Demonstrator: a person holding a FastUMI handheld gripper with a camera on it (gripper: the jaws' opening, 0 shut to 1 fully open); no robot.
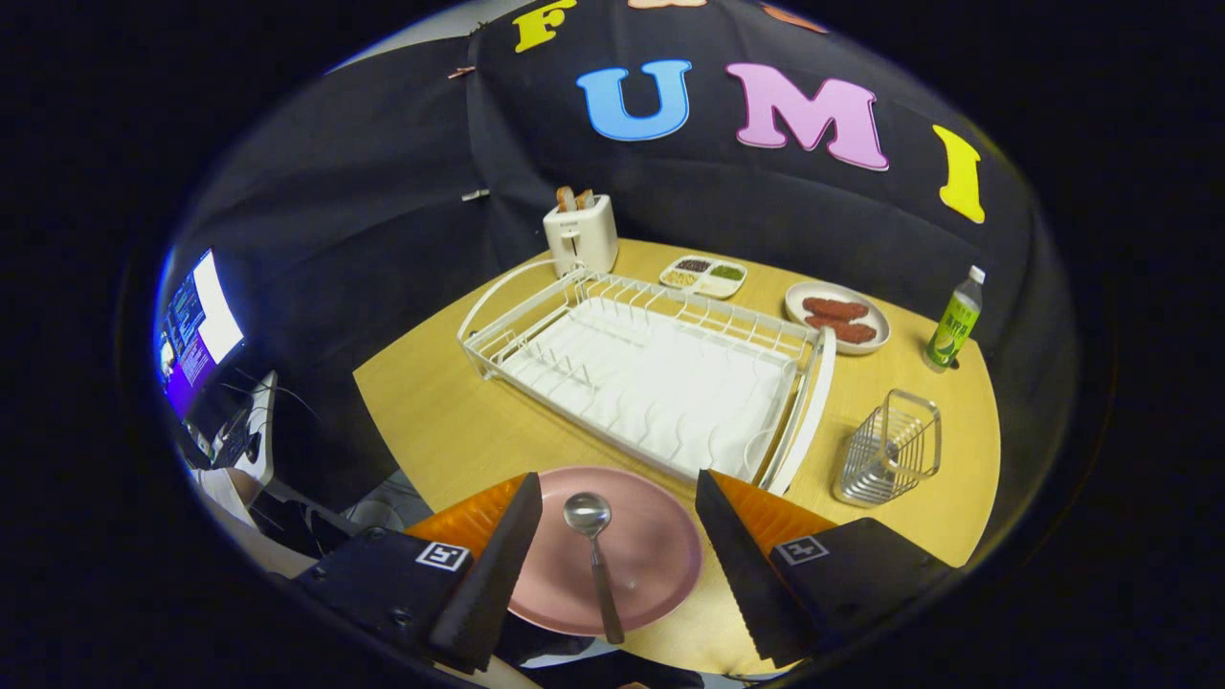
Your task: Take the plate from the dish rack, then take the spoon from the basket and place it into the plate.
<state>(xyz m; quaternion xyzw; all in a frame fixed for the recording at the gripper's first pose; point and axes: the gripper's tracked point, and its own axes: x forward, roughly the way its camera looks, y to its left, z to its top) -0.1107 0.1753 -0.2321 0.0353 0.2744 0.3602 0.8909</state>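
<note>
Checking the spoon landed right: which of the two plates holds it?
The pink plate between the open claw's fingers holds the spoon; the white plate carries brown food.

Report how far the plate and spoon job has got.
Done: the pink plate lies on the table in front of the empty dish rack, and the spoon lies in it, out of the wire basket. The gripper is open, holding nothing. Nothing looks left.

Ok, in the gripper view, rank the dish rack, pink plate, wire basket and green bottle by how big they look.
1. dish rack
2. pink plate, enlarged by lying between the open gripper fingers
3. and 4. wire basket and green bottle: unsure, the bottle stands farther off.
</note>
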